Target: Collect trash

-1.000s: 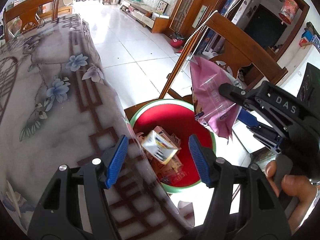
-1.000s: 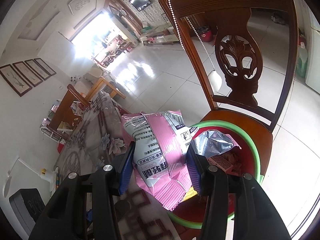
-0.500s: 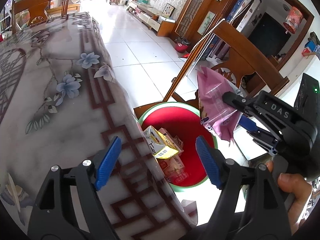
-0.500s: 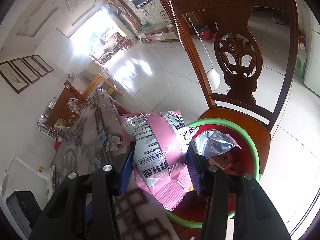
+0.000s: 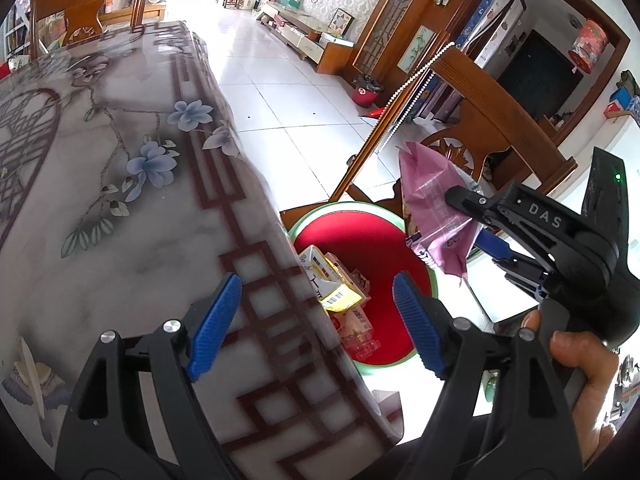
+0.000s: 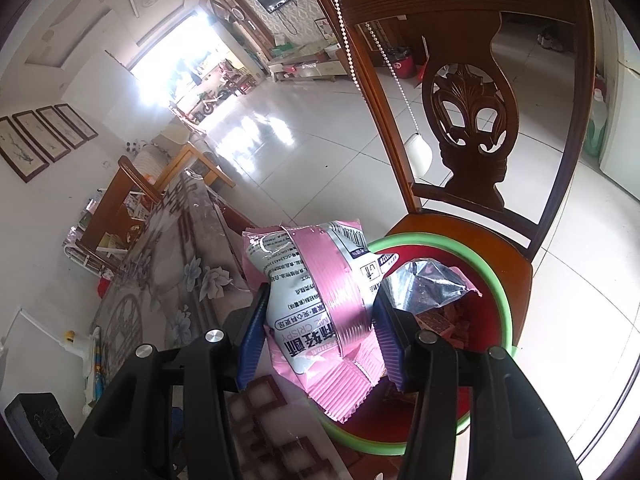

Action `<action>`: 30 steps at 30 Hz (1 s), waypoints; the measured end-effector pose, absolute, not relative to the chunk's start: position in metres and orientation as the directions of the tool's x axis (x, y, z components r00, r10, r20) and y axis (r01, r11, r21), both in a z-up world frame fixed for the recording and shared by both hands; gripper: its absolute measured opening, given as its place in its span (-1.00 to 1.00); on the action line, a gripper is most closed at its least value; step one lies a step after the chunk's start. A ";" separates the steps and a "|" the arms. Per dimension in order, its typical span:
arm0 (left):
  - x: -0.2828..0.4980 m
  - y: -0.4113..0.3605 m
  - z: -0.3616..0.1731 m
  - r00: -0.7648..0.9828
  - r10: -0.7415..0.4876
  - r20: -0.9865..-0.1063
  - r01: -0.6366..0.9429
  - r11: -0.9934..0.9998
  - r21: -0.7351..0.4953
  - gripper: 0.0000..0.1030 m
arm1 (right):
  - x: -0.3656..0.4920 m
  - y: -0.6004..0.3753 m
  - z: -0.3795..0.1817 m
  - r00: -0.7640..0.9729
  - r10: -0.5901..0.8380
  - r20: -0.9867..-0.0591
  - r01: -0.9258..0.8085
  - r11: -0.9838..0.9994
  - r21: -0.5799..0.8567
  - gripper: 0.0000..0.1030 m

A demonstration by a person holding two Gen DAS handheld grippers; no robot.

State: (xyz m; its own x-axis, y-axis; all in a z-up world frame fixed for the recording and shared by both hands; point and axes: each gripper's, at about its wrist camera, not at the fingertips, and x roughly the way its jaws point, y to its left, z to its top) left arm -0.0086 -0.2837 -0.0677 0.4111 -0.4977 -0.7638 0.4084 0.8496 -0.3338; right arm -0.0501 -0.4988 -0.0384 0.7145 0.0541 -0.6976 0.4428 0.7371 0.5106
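My right gripper is shut on a pink and white snack bag and holds it above the rim of a red basin with a green rim. The basin stands on a wooden chair seat and holds boxes and wrappers. In the left wrist view the right gripper holds the bag over the basin. My left gripper is open and empty, over the table edge beside the basin.
A table with a floral cover fills the left. The carved wooden chair back rises behind the basin, with a bead string hanging on it. White tiled floor lies beyond.
My left gripper has pulled back and up from the basin, over the table edge. The right gripper still holds the bag over the basin, nearly unmoved.
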 end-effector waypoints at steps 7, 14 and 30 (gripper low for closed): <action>-0.010 -0.257 -0.064 0.437 -0.494 -0.751 0.388 0.857 -0.338 0.54 | -0.044 -0.492 -0.039 0.696 0.036 -0.717 0.457 0.748 0.481 -0.03; -0.011 -0.212 -0.050 0.511 -0.501 -0.699 0.378 0.861 -0.341 0.75 | -0.035 -0.475 -0.038 0.675 0.003 -0.738 0.481 0.756 0.444 0.40; -0.018 -0.085 0.022 0.810 -0.400 -0.429 0.360 0.916 -0.176 0.90 | -0.015 -0.337 0.027 0.856 0.008 -0.517 0.171 0.940 0.296 0.87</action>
State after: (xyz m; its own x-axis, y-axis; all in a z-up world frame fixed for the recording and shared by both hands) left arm -0.0182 -0.0853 0.0216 0.8101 -0.4002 -0.4285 0.3595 0.9163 -0.1762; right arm -0.0147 -0.3366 0.0274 0.8557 0.0078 -0.5175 0.1706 0.9397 0.2963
